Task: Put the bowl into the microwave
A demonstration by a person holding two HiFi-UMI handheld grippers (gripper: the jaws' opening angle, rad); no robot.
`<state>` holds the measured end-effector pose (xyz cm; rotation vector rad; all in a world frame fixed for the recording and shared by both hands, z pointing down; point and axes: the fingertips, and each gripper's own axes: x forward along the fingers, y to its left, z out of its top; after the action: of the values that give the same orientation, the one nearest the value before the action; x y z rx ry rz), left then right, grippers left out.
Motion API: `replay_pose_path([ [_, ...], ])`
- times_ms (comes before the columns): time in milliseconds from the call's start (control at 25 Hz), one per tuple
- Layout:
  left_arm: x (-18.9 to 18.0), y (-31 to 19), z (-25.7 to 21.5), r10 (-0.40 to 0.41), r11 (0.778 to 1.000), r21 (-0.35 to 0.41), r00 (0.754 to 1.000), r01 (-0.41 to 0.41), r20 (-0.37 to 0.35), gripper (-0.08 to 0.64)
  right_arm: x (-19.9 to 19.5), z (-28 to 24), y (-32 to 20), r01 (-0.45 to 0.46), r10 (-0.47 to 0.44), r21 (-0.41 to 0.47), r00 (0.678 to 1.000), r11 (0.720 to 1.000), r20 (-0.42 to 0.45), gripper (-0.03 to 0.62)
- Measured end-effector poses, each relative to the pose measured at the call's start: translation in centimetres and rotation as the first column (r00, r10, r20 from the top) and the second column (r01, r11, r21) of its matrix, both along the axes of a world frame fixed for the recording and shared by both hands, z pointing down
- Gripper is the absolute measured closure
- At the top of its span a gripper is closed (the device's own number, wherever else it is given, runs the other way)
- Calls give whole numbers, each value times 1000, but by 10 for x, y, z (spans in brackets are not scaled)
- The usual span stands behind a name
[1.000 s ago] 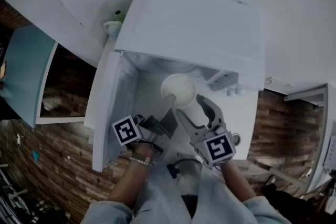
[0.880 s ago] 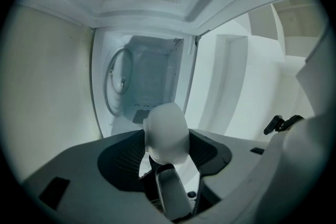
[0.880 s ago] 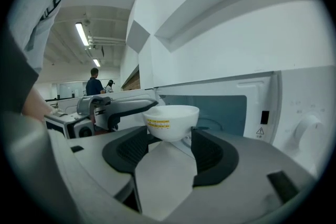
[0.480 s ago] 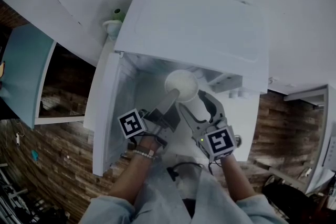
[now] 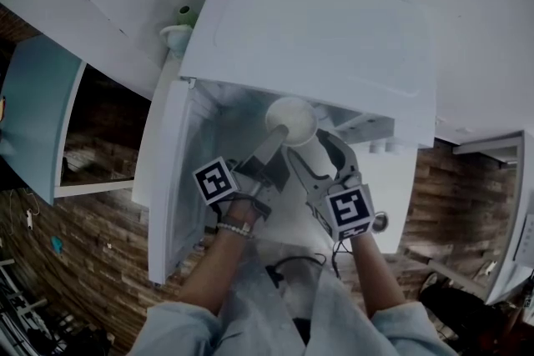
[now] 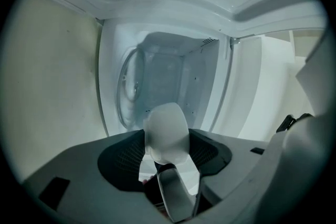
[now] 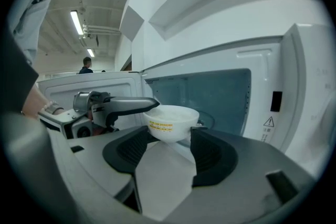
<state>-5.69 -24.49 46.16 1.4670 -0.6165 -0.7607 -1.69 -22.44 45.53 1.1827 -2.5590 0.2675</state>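
Note:
A white bowl (image 5: 290, 117) hangs at the mouth of the open white microwave (image 5: 317, 37), held from both sides. My left gripper (image 5: 279, 139) is shut on the bowl's rim; in the right gripper view its upper finger (image 7: 128, 106) lies over the rim. In the left gripper view the bowl (image 6: 165, 134) appears edge-on between the jaws of the left gripper (image 6: 168, 159), with the cavity (image 6: 168, 81) behind it. My right gripper (image 5: 314, 143) grips the lower body of the bowl (image 7: 170, 120) between its dark pads (image 7: 207, 157).
The microwave door (image 5: 171, 179) stands swung open to the left. A glass turntable (image 6: 128, 89) is inside the cavity. A small green object (image 5: 185, 17) sits beside the microwave's top. A teal cabinet (image 5: 33, 121) is at the left, over the wood-plank floor (image 5: 100, 263).
Both grippers have carried the bowl forward towards the microwave opening and slightly down. The grips look the same.

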Motion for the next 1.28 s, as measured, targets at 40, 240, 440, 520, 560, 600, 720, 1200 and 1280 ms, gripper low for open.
replay_pose_path([
  [40,0,-2,2,-2,1000,-4,1000,2,5,314,0,3,-2,4,-4,-4,1000,1000,-10,327],
  [240,-5,-10,13,-11,1000,-17,1000,11,14,313,-7,12,-8,25,-25,-20,999,999,-28,314],
  [440,-4,-20,24,-3,1000,-20,999,4,37,313,-7,22,-19,-10,9,-38,1000,999,-12,315],
  [520,-4,-24,28,3,1000,-25,999,-2,45,313,-6,28,-22,-17,16,-51,1000,999,-15,316],
  [560,-3,-25,30,5,1000,-28,999,-4,48,313,-6,30,-23,-19,18,-55,1000,998,-18,316],
  [600,-3,-27,32,6,1000,-29,999,-5,51,313,-6,32,-25,-20,18,-57,1000,998,-22,316],
  [720,-4,-32,36,9,1000,-29,998,-7,69,313,-7,37,-29,-27,25,-66,999,997,-28,316],
  [1200,-9,-47,48,4,999,-43,996,0,90,313,-12,48,-46,-44,40,-84,998,995,-48,316],
  [1280,-8,-48,48,6,999,-38,995,-3,96,313,-12,48,-48,-50,46,-86,998,995,-47,316],
])
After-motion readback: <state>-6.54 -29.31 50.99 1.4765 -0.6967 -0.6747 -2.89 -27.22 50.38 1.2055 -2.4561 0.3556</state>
